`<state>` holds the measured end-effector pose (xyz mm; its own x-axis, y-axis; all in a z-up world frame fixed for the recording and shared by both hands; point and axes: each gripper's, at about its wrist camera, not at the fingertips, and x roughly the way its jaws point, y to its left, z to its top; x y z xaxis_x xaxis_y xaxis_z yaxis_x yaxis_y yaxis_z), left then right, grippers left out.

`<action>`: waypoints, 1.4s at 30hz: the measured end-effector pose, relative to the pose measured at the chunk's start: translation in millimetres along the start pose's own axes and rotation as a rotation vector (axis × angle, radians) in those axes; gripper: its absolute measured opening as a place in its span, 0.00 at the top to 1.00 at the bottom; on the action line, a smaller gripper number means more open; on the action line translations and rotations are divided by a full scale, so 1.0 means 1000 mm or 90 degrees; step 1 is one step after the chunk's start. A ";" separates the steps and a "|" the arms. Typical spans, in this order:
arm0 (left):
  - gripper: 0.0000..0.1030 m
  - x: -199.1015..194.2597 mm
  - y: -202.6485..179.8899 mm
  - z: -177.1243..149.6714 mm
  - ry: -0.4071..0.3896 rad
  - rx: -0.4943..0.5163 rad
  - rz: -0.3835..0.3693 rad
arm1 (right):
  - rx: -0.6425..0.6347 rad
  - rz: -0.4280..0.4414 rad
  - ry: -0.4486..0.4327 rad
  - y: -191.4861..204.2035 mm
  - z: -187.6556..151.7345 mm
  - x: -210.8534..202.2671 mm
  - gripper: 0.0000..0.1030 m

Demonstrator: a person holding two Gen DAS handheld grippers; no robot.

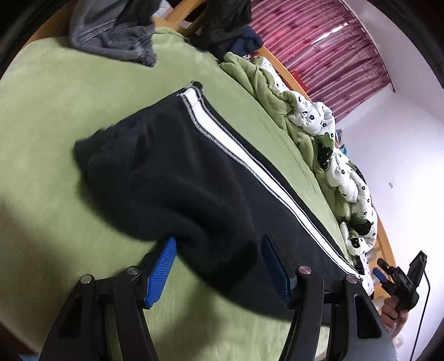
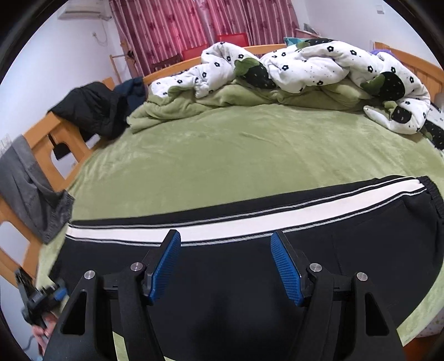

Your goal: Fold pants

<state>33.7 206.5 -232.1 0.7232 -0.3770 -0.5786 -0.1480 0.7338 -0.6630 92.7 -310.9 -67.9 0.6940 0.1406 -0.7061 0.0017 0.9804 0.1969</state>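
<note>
Black pants (image 1: 177,177) with a white side stripe (image 1: 238,150) lie lengthwise on the green bed cover (image 1: 50,116). In the left wrist view a bunched fold of the black cloth sits between the blue pads of my left gripper (image 1: 217,250), which is open. In the right wrist view the pants (image 2: 249,277) stretch across the front of the bed, stripe (image 2: 222,230) on the far side. My right gripper (image 2: 224,250) is open just above the cloth, holding nothing. Each gripper shows small in the other's view, the right one (image 1: 399,280) and the left one (image 2: 41,300).
A rumpled white flowered quilt and green blanket (image 2: 291,75) lie along the far side of the bed. Grey jeans (image 1: 111,33) and dark clothes (image 2: 91,108) hang over the wooden bed frame (image 2: 47,144). Red curtains (image 2: 199,25) hang behind.
</note>
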 end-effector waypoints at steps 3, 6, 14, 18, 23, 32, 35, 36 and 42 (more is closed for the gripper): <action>0.45 -0.002 -0.001 0.002 0.011 -0.001 0.005 | -0.011 -0.031 0.012 -0.009 -0.003 0.002 0.35; 0.45 -0.014 -0.008 -0.012 0.028 0.054 0.032 | 0.001 -0.062 0.014 -0.023 -0.005 0.000 0.35; 0.45 -0.035 0.028 0.010 -0.064 -0.061 0.095 | 0.037 -0.058 0.008 -0.040 -0.001 -0.004 0.35; 0.46 -0.019 0.021 0.032 -0.073 -0.041 0.129 | 0.021 -0.049 0.015 -0.029 -0.001 0.000 0.35; 0.76 -0.017 0.025 0.052 -0.080 -0.065 0.204 | 0.009 -0.041 0.005 -0.023 0.000 -0.005 0.35; 0.85 -0.034 -0.073 0.055 -0.148 0.139 0.285 | 0.018 -0.052 -0.018 -0.053 -0.009 -0.030 0.35; 0.86 -0.028 -0.142 0.043 -0.177 0.267 0.295 | 0.039 -0.061 -0.017 -0.078 -0.014 -0.037 0.35; 0.86 -0.024 -0.168 0.036 -0.182 0.309 0.283 | 0.047 -0.066 -0.018 -0.087 -0.016 -0.039 0.35; 0.87 0.026 -0.284 -0.032 -0.104 0.434 0.133 | 0.087 -0.071 -0.034 -0.134 -0.030 -0.060 0.35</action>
<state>72.9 -29.9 -74.7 0.8254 -0.1404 -0.5468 0.1206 0.9901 -0.0721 29.6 -446.2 -72.5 0.7215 0.0207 -0.6921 0.1761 0.9612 0.2123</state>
